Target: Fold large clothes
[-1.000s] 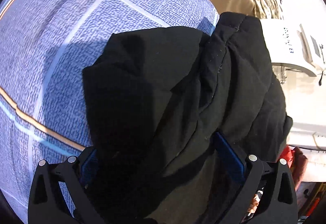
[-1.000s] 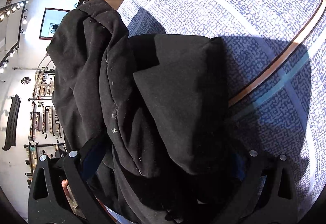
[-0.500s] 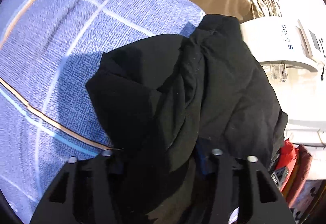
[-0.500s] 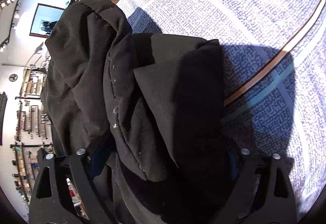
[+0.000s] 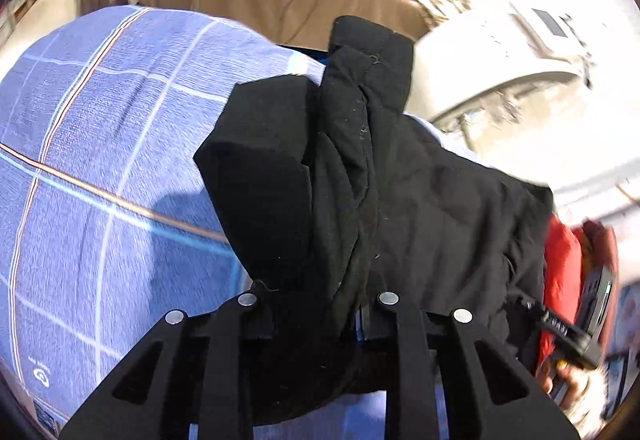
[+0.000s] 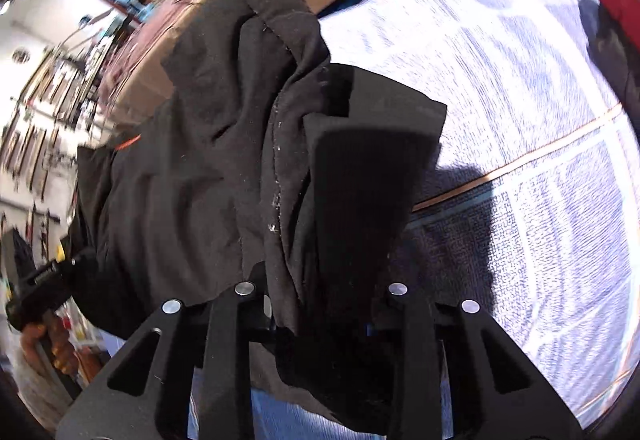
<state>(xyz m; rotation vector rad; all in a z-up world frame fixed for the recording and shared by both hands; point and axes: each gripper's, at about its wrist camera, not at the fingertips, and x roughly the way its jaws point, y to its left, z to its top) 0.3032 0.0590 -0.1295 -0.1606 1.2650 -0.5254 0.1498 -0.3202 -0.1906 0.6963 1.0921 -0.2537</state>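
Black garment [image 5: 360,199] hangs bunched ahead of both grippers: left gripper [image 5: 316,320] and right gripper [image 6: 320,312] each pinch its fabric, raising it above the blue checked bedspread [image 5: 100,143] for folding.

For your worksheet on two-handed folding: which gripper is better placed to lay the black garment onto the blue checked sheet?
Neither clearly. The left gripper and right gripper are both shut on the bunched black fabric garment, lifted above the blue checked bed sheet. They probably have to lower it together.
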